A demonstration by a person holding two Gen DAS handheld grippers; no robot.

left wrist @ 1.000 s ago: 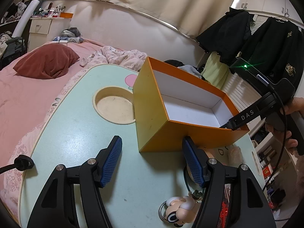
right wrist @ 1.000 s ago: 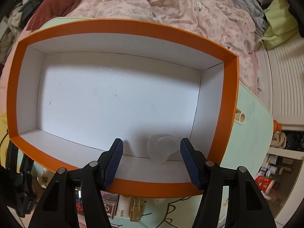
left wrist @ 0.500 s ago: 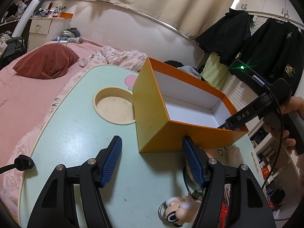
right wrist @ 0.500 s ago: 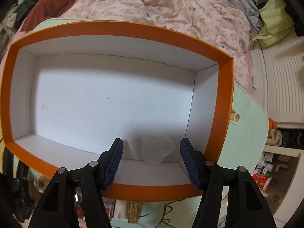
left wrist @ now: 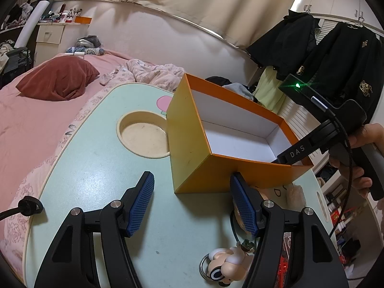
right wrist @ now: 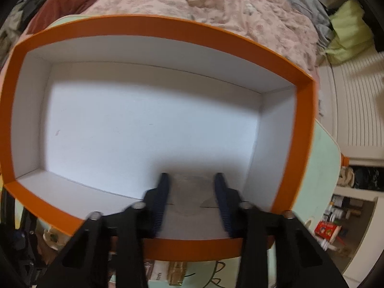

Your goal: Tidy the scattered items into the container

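Soft, even indoor light filled both views. Fisheye bending curved every straight line and left black vignette corners. The left wrist picture was sharp; a green lamp (left wrist: 297,85) flared into a star. The right wrist picture was smeared by motion, worst on the right gripper (right wrist: 190,187), whose grey shadow fell ahead on the orange box (right wrist: 300,129) floor.

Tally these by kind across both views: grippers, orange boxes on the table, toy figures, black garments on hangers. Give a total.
Grippers: 2, the left gripper and the right gripper, whose jaws have just been closing with a clear item between them
Orange box on the table: 1
Toy figure: 1
Black garments: 2
Total: 6
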